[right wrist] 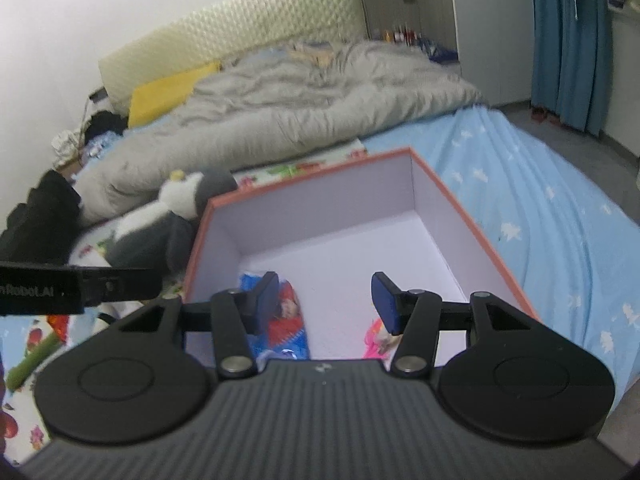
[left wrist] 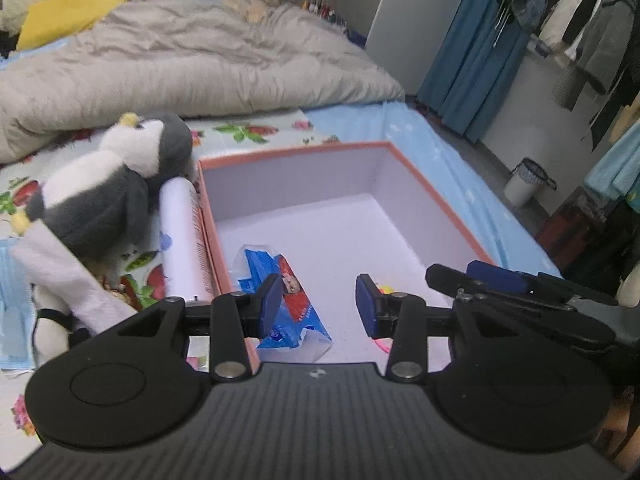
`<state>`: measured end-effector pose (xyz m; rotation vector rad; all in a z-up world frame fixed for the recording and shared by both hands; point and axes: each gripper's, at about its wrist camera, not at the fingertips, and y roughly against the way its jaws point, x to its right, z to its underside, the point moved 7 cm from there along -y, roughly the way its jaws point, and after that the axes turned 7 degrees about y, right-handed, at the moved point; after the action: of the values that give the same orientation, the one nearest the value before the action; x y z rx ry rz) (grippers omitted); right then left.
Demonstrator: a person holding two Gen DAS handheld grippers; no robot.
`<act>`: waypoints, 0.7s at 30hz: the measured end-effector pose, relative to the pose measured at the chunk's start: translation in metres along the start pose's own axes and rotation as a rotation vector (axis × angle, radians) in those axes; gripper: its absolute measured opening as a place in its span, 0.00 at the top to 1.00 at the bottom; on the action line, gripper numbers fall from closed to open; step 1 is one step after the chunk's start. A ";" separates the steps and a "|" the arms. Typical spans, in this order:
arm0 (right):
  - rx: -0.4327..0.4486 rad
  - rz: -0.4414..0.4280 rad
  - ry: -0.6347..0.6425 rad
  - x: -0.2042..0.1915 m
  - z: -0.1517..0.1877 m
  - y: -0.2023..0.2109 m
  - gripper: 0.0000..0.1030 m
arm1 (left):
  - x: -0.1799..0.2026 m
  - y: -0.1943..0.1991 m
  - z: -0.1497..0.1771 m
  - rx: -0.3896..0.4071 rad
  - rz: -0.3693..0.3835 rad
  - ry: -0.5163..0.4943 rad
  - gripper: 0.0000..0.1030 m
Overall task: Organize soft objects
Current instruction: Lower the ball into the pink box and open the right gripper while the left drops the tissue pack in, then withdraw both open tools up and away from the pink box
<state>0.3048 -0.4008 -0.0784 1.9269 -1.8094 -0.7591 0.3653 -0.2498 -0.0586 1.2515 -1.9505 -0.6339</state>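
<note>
An orange-rimmed box (left wrist: 296,151) with a white inside stands on the bed. Inside it lie a blue and red tissue pack (left wrist: 286,300) and a small pink and yellow item (left wrist: 383,346), mostly hidden by my finger. My left gripper (left wrist: 320,298) hovers open over the box's near end, with nothing between its pads. My right gripper (right wrist: 326,298) is also open over the box (right wrist: 312,176), above the tissue pack (right wrist: 286,320) and the pink item (right wrist: 376,338). A grey and white penguin plush (left wrist: 116,184) lies just left of the box.
A white roll (left wrist: 180,236) lies against the box's left wall. White cloth (left wrist: 60,276) and a blue mask (left wrist: 12,304) lie at the near left. A grey duvet (left wrist: 200,60) fills the far bed. On the right are a bin (left wrist: 524,180) and hanging clothes (left wrist: 580,20).
</note>
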 end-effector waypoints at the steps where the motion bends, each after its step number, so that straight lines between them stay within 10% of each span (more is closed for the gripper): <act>1: 0.013 -0.001 0.004 -0.003 -0.002 0.007 0.47 | -0.001 0.011 0.001 0.014 0.002 -0.002 0.55; 21: 0.141 -0.090 0.100 -0.098 0.024 0.108 0.47 | -0.050 0.164 0.068 0.165 -0.013 0.056 0.55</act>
<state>0.2034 -0.3117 -0.0182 2.1087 -1.7685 -0.5658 0.2337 -0.1363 0.0025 1.3686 -1.9814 -0.4462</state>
